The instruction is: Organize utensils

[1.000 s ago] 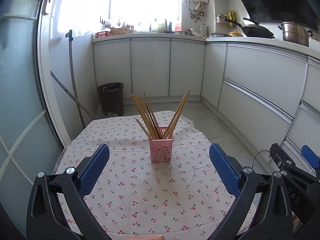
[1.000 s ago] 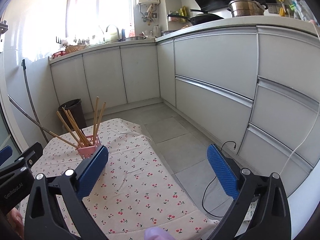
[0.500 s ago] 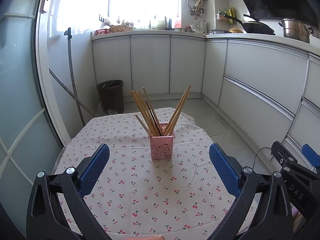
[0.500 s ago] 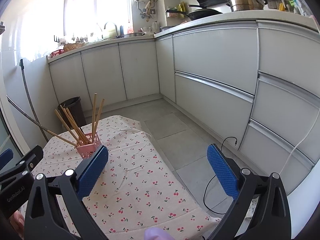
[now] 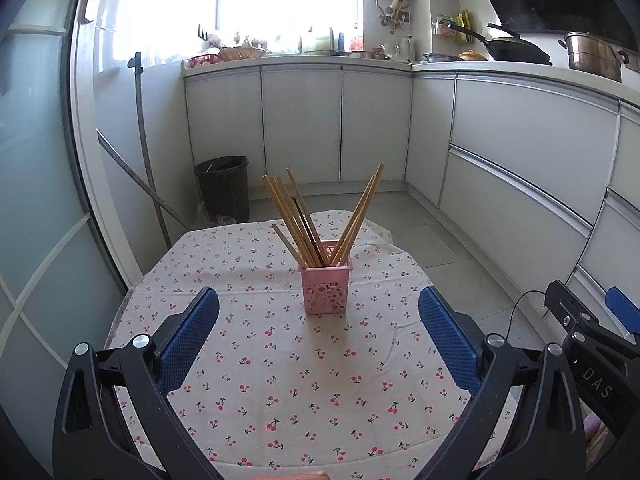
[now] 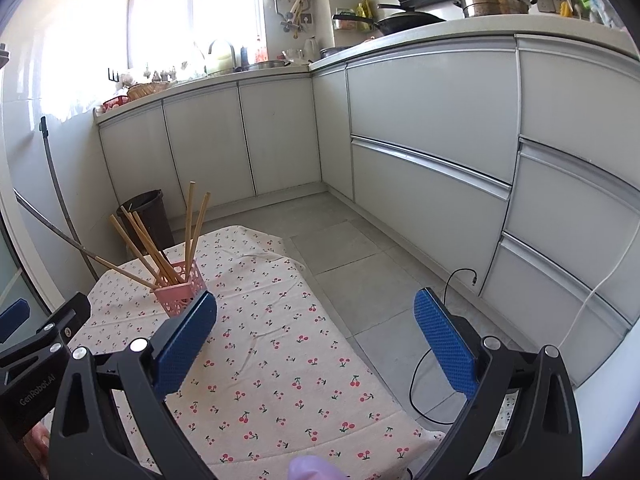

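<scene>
A pink perforated holder (image 5: 326, 290) stands upright near the middle of the table with the cherry-print cloth (image 5: 280, 380). Several wooden chopsticks (image 5: 296, 220) fan out of it, left and right. The holder (image 6: 180, 294) and chopsticks (image 6: 160, 248) also show at the left of the right wrist view. My left gripper (image 5: 319, 336) is open and empty, held back from the holder and above the cloth. My right gripper (image 6: 316, 344) is open and empty, over the table's right edge. No loose utensils show on the cloth.
White kitchen cabinets (image 5: 520, 152) run along the back and right. A dark bin (image 5: 224, 188) and a leaning mop handle (image 5: 146, 152) stand behind the table. A black cable (image 6: 432, 364) lies on the tiled floor to the right.
Both grippers have drawn back slightly from the holder and stayed open. The holder and chopsticks have not moved.
</scene>
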{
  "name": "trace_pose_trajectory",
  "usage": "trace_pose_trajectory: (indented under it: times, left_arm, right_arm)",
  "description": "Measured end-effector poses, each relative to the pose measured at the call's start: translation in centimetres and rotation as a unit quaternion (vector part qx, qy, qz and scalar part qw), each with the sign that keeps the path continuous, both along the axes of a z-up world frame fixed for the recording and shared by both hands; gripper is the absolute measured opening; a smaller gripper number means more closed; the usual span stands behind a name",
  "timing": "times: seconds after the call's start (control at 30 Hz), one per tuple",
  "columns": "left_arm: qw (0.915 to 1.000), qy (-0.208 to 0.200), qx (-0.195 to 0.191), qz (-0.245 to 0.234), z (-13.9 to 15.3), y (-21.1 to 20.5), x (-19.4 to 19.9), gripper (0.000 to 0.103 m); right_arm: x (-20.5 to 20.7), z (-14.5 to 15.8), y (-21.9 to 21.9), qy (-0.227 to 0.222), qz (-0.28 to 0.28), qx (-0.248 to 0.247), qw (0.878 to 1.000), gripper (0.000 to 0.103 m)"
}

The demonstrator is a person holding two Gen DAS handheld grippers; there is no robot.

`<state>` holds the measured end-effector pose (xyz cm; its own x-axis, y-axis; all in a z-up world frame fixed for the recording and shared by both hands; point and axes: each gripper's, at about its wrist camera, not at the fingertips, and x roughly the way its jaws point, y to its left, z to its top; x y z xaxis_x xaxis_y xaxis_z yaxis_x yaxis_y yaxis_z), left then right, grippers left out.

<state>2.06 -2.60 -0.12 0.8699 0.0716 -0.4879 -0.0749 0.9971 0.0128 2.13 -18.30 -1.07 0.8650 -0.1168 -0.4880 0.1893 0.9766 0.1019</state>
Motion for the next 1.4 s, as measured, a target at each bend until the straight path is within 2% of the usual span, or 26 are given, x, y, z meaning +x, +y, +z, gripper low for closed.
trace_pose_trajectory:
  times: [1.4]
  left_arm:
    - [0.9999,0.011,0.002,0.006,-0.97,0.09,0.34,0.096]
  right_arm:
    - [0.17,-0.68,0.00,0.012,0.001,0.007,1.000,0.096]
